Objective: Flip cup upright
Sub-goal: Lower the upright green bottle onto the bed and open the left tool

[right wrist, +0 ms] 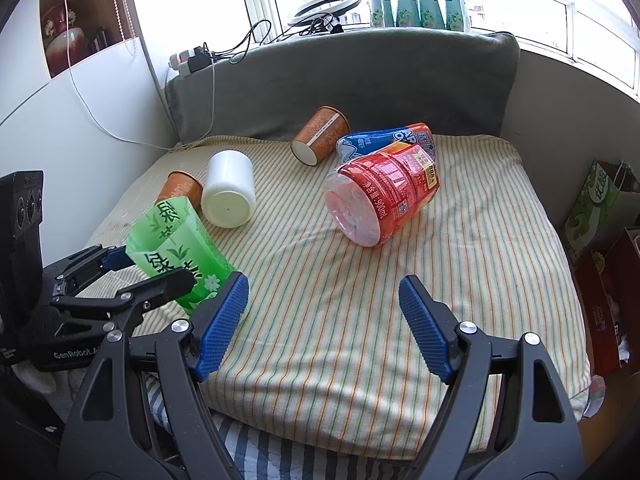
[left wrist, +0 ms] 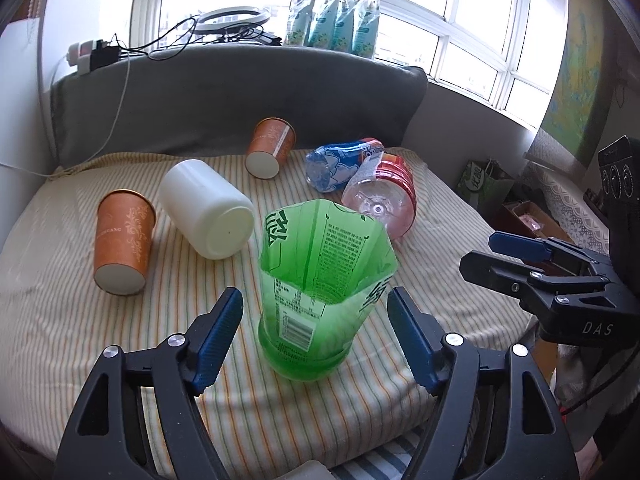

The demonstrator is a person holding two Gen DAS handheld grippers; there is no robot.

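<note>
A green cut-bottle cup stands upright, mouth up, on the striped cushion, between the open fingers of my left gripper; neither pad touches it. It also shows in the right wrist view, with the left gripper around it. My right gripper is open and empty over the cushion's front; it shows in the left wrist view at the right. A red cup, a blue cup, a white cup and two orange paper cups lie on their sides.
A grey backrest rises behind the cushion, with cables, a ring light and packets on the windowsill. Bags and boxes stand right of the cushion. A white wall is on the left.
</note>
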